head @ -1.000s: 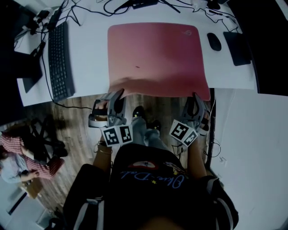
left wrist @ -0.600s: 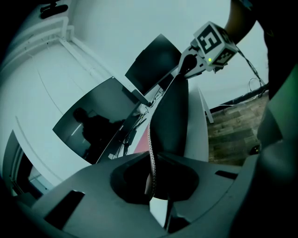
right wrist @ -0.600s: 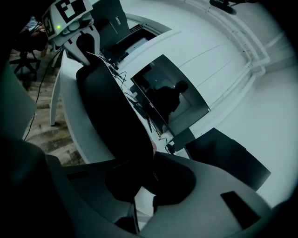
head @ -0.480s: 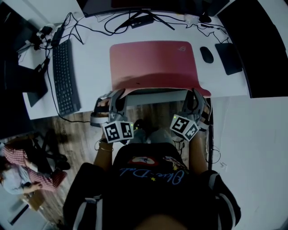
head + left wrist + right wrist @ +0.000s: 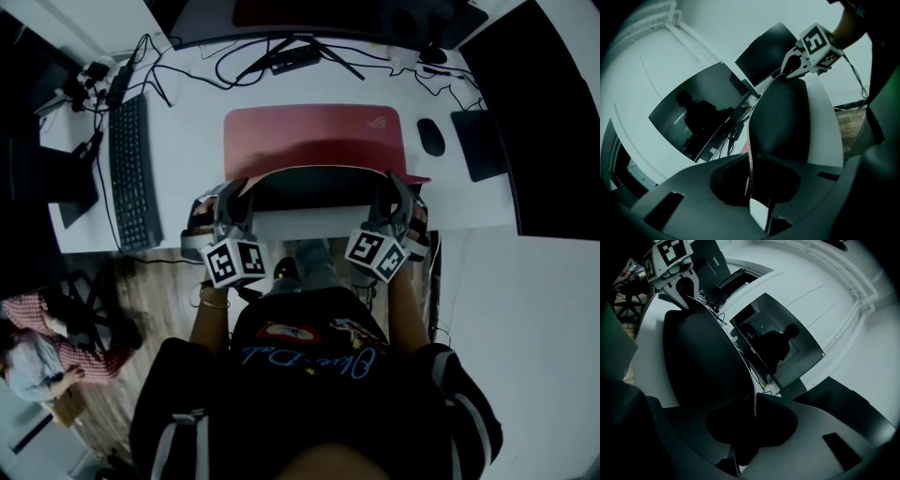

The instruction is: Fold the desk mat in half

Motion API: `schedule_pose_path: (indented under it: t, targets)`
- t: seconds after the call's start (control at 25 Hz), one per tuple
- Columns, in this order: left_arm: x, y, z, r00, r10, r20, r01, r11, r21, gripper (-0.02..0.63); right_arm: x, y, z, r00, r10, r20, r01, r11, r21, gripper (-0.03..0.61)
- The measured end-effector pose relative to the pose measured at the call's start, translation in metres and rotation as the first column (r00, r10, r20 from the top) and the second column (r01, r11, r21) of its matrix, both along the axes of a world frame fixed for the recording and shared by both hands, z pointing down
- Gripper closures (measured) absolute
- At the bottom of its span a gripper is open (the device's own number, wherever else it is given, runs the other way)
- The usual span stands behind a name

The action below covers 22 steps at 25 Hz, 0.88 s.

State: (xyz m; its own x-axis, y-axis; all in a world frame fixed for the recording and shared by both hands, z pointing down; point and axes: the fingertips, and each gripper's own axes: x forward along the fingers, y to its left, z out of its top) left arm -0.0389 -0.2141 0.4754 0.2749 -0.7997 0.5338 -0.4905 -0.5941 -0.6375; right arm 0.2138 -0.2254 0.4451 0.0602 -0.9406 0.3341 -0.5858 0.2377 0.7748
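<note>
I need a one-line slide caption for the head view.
Left gripper and right gripper pinch the near edge of the red desk mat, raised off the white desk.

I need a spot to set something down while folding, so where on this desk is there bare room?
Bare desk lies between the keyboard and the desk mat, and in a slimmer gap between mat and mouse. Cables crowd the back edge; the black pad fills the right.

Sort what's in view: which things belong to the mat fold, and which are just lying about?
In the job:
- desk mat, near edge raised off the desk
- left gripper, shut on that edge
- right gripper, shut on that edge

Lying about:
- keyboard
- mouse
- black pad beside the mouse
- monitor
</note>
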Motion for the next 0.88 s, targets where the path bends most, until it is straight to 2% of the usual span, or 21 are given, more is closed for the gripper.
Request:
schedule_pose_path:
  t: [0.28, 0.6, 0.88]
  targets:
    - [-0.003, -0.05, 0.007, 0.997, -0.082, -0.002, 0.082, 0.996, -0.039, 0.591, -0.005, -0.062, 0.005, 0.995, -0.074, 0.067, 0.078, 0.996, -0.052, 0.545]
    - [-0.009, -0.094, 0.024, 0.987, -0.16, 0.026, 0.161, 0.984, -0.07, 0.589, -0.015, -0.115, 0.026, 0.988, -0.144, 0.057, 0.149, 0.984, -0.101, 0.545]
    - [-0.012, -0.119, 0.05, 0.976, -0.209, 0.069, 0.217, 0.965, -0.148, 0.588, -0.019, -0.147, 0.051, 0.981, -0.183, 0.059, 0.191, 0.965, -0.183, 0.545]
